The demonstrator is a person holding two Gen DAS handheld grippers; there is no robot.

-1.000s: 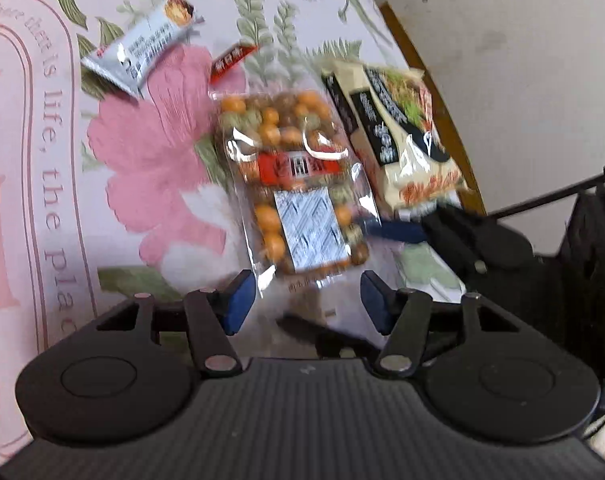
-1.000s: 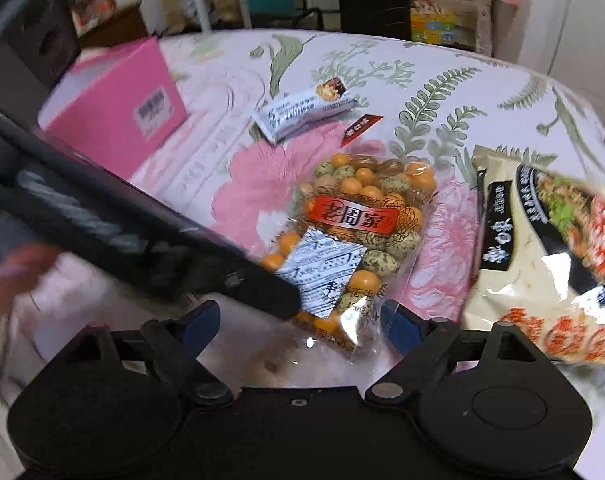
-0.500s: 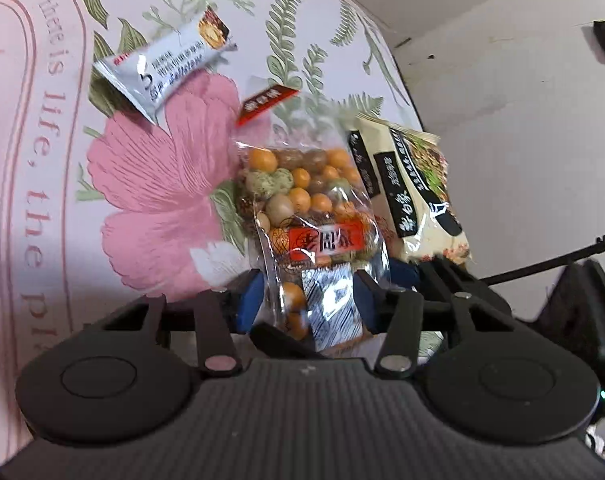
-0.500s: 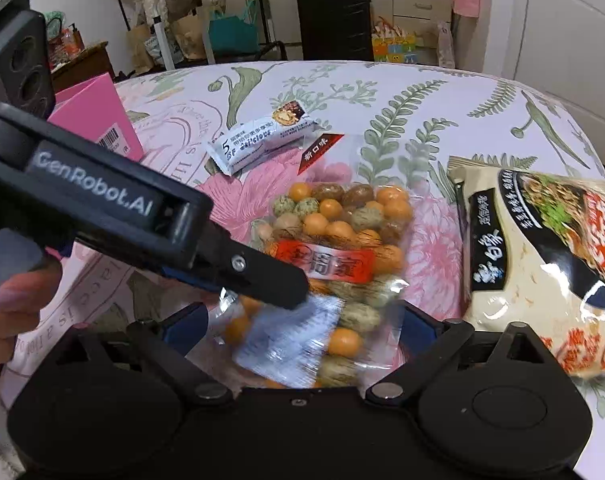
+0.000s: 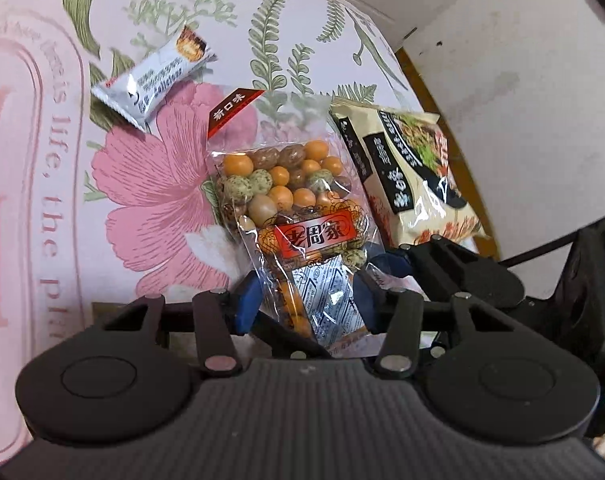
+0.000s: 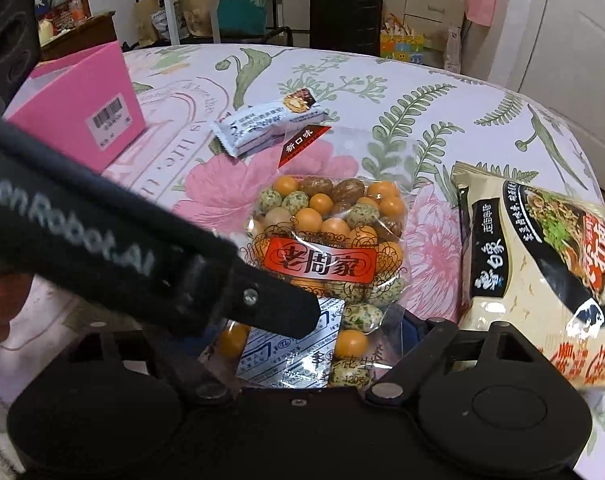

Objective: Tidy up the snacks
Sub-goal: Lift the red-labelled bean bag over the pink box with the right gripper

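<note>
My left tongs (image 5: 304,304) are pinched on the near end of the nut bag (image 5: 290,208), which lies on the flowered surface (image 5: 154,184) between the snack bar (image 5: 154,76) and the noodle packet (image 5: 414,172). My right tongs (image 6: 302,344) have just been narrowing but straddle that end, wide, not gripping. It's slick, crinkly film with loose nuts, so I'd hold the flat sealed edge.

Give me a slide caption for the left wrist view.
Left gripper closed on the near end of the clear nut bag on the floral tablecloth.
</note>
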